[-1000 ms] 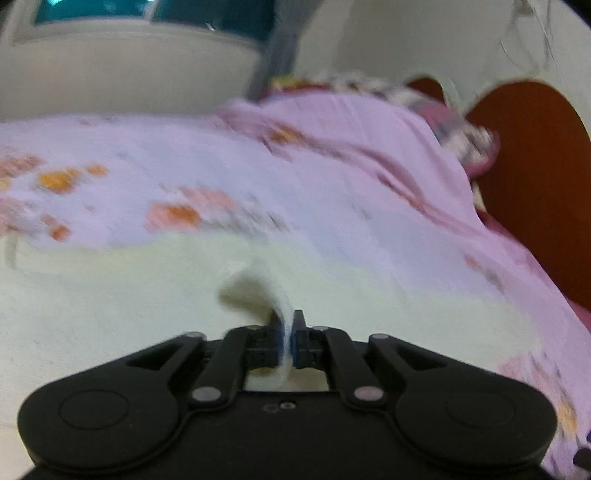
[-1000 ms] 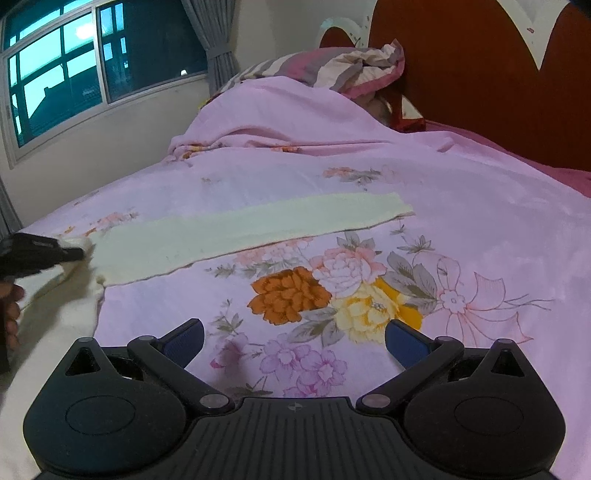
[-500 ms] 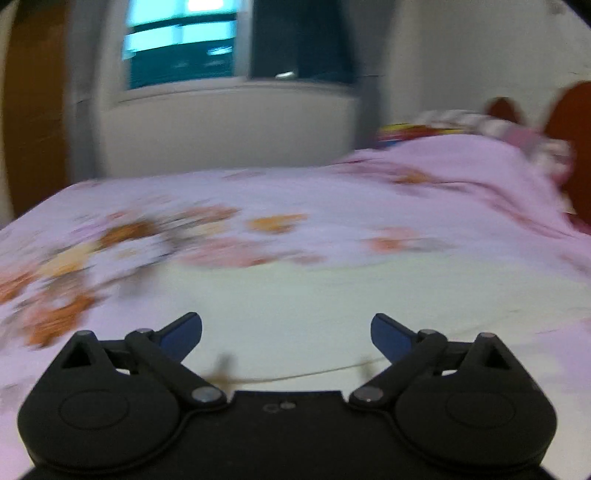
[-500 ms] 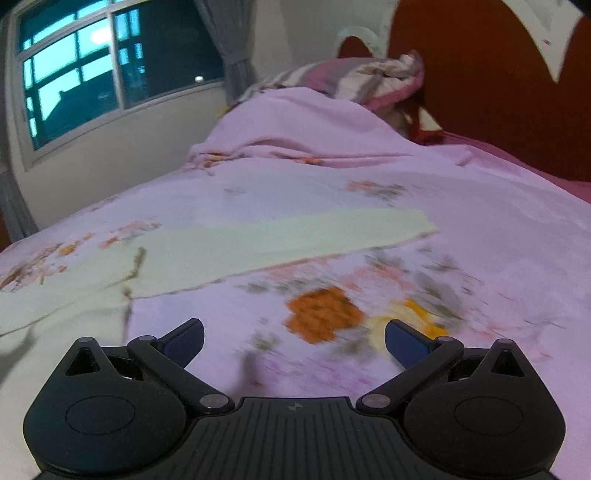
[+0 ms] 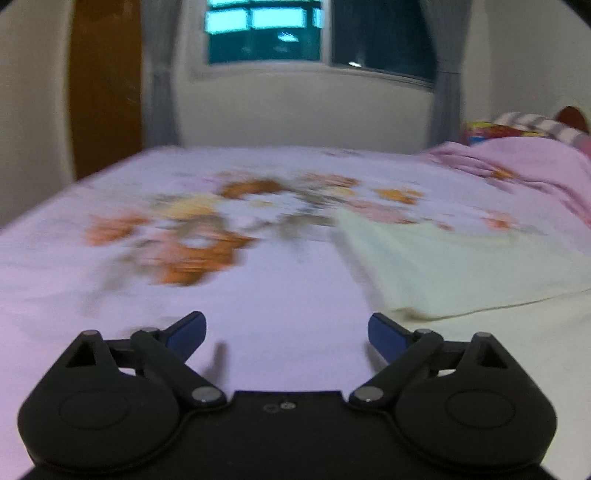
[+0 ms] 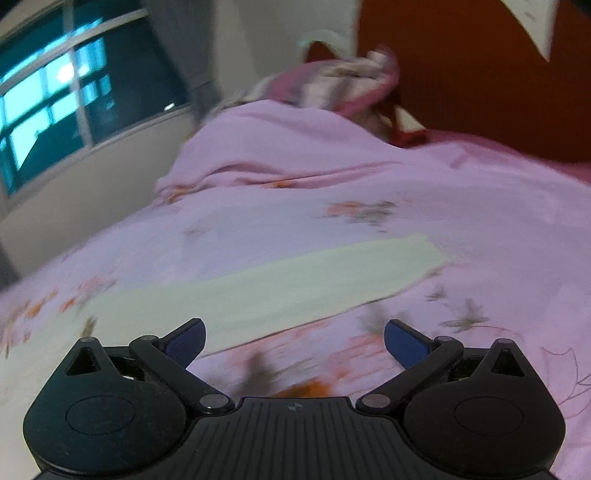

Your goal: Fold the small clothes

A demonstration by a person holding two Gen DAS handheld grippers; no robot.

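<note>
A: How many tools and clothes do you count?

B: 2 grippers and 1 pale yellow garment (image 5: 450,269). The left gripper (image 5: 287,334) has its 2 blue-tipped fingers (image 5: 186,328) spread wide, with nothing between them. The right gripper (image 6: 293,341) is spread just as wide and also holds nothing.

A: Where does the garment lie?

B: Flat on the pink floral bedspread (image 5: 258,295). In the left wrist view it sits ahead and to the right of the left gripper, its near edge just beside the right-hand finger. In the right wrist view, 1 long pale strip of it (image 6: 280,284) stretches across the bed just beyond the right gripper's fingers, running from lower left to upper right.

A: Anything else?

B: 1 window (image 5: 280,33) behind the bed, 1 striped pillow (image 6: 340,83) and 1 dark red headboard (image 6: 480,74). Both views are blurred.
</note>
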